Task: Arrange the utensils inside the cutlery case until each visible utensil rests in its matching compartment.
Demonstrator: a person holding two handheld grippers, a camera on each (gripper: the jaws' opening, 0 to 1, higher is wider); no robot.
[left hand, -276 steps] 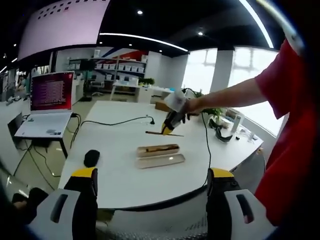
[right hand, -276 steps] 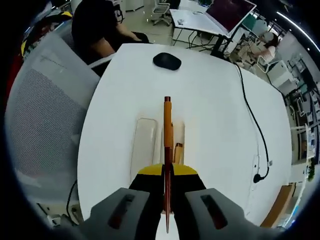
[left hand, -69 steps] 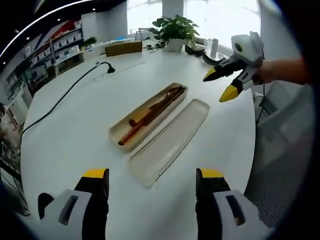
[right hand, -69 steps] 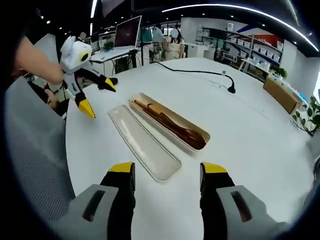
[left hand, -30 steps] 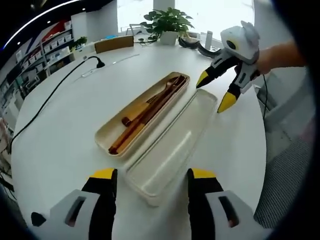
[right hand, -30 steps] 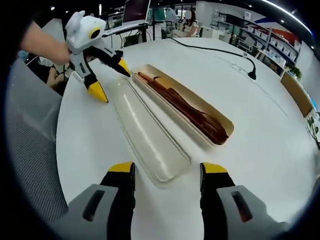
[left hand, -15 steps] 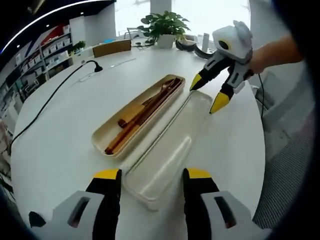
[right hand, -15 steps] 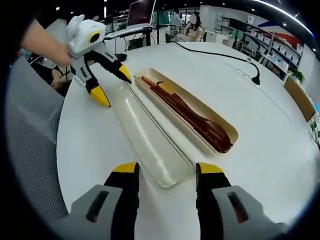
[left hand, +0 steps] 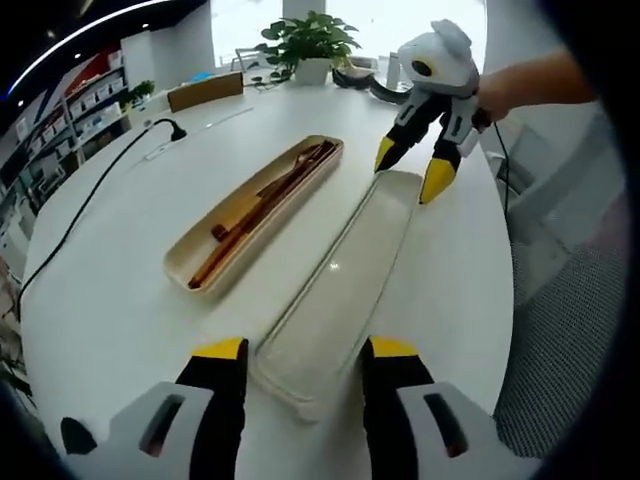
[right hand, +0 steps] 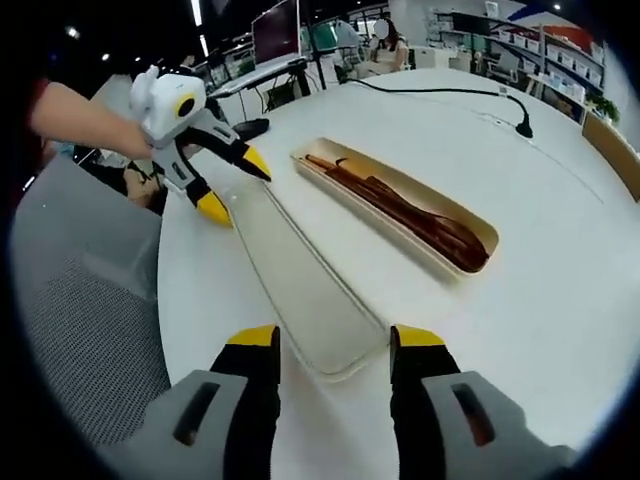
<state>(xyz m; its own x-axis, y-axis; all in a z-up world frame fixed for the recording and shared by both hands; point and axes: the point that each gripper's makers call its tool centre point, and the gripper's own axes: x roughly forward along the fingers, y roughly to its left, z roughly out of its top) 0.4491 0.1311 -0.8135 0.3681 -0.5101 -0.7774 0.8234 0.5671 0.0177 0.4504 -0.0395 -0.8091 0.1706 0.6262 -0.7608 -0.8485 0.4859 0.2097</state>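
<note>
Utensils [left hand: 262, 206] all in case [left hand: 190, 262]. Left gripper [left hand: 302, 366], right gripper [right hand: 327, 350]: fingers released, straddling opposite ends of lid [left hand: 345, 284], likely to lift it.

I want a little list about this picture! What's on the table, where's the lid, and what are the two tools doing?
table: round white table
case: long beige cutlery case, holding brown wooden utensils
lid: clear lid, flat on the table beside the case
left tool: open, jaws either side of one lid end
right tool: open, jaws either side of the other lid end
background: green potted plant, black cable
</note>
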